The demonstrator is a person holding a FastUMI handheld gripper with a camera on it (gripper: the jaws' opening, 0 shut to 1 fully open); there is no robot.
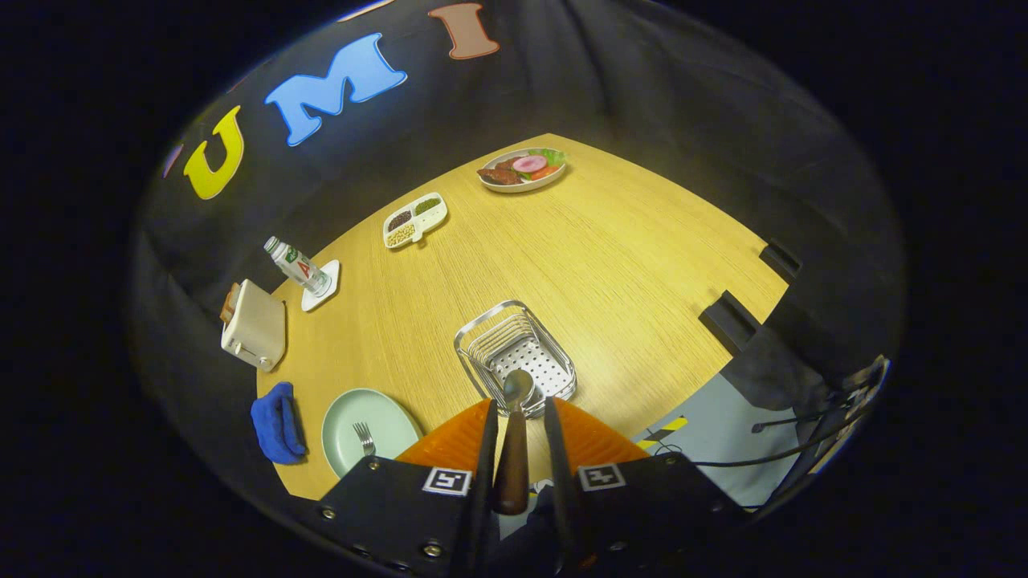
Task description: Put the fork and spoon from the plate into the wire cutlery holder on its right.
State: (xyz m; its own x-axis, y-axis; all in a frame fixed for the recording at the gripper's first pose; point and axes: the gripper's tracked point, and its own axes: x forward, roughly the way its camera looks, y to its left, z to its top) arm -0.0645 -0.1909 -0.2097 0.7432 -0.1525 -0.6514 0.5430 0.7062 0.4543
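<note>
Brown-handled spoon point(514, 433), steel bowl forward, clamped between the jaws.

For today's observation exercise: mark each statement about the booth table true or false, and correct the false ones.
1. The gripper holds the spoon. True.
2. The fork is in the wire cutlery holder. False: it lies on the green plate.
3. The blue cloth lies beside that plate. True.
4. The water bottle lies flat. False: it stands on a coaster.
</note>
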